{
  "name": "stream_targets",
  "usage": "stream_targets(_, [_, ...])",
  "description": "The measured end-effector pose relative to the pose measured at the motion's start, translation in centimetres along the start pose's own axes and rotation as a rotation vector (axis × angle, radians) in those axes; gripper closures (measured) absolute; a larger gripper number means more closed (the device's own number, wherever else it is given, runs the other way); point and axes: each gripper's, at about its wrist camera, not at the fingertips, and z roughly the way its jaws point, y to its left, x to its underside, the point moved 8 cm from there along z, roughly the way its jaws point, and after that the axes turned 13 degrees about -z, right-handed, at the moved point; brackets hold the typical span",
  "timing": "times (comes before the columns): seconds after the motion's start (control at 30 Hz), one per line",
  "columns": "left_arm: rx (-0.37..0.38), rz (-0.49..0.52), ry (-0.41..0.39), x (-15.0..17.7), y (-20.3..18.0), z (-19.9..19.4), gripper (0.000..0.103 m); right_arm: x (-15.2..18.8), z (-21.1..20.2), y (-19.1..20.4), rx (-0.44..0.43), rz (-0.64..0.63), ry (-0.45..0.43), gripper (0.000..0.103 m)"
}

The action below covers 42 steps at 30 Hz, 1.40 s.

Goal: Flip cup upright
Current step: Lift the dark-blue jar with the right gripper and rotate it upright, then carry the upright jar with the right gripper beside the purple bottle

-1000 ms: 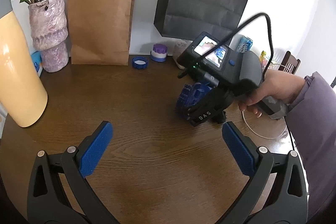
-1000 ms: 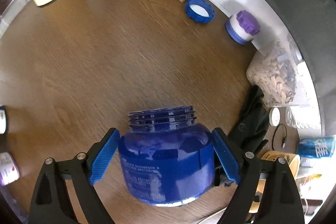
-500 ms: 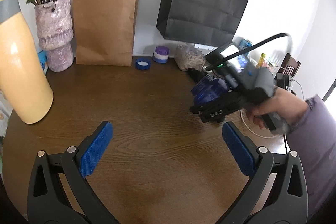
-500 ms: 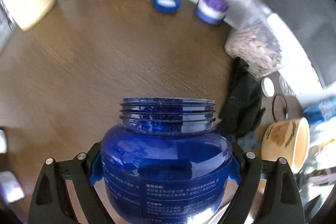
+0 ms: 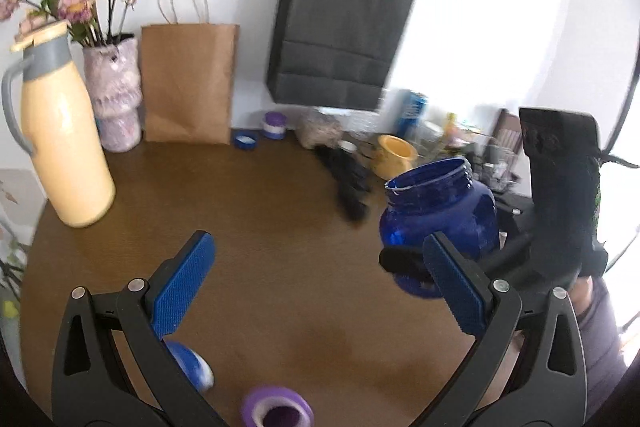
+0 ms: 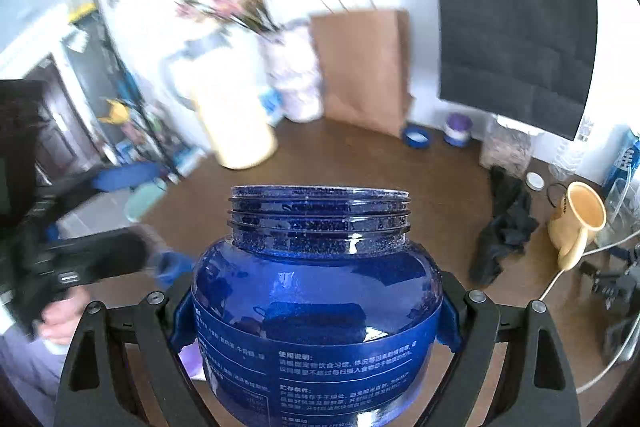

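The cup is a dark blue, wide-mouthed plastic jar with a threaded neck and printed label. My right gripper is shut on its body and holds it above the brown table, mouth pointing up and a little tilted. In the left wrist view the jar shows at the right, gripped by the black right gripper body. My left gripper is open and empty, low over the table's near side, left of the jar.
On the round wooden table stand a yellow jug, a flower vase, a brown paper bag, a black bag, a black cloth and a yellow mug. Small purple and blue containers lie below my left gripper.
My right gripper shut on the jar, lifted it off the table and turned it from lying on its side to mouth-up. My left gripper pulled back and tilted up.
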Motion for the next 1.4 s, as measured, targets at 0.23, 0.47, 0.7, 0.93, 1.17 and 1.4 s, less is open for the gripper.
stream_targets(0.23, [0.139,-0.005,0.052,5.2,-2.8,-4.4,0.0,4.2,-4.3,7.7,-0.027,-0.042,-0.107,0.011])
stream_targets(0.47, [0.115,0.021,0.072,10.3,-2.9,-6.2,0.0,8.5,-4.6,11.9,0.003,-0.035,-0.107,0.011])
stream_targets(0.7, [-0.014,-0.004,0.024,14.7,2.5,-9.6,0.0,15.5,-0.7,16.0,-0.027,0.036,0.01,0.011])
stream_targets(0.93, [-0.115,-0.13,-0.012,17.7,9.4,-12.7,0.0,16.3,4.6,21.2,-0.002,0.015,-0.039,0.011])
stream_targets(1.17, [-0.159,-0.176,-0.037,19.0,13.2,-14.2,0.0,15.3,8.2,24.2,0.076,-0.013,-0.067,0.011])
stream_targets(1.4, [-0.127,-0.175,-0.002,19.9,13.9,-13.4,0.0,15.8,9.4,24.6,0.107,-0.015,-0.017,0.01])
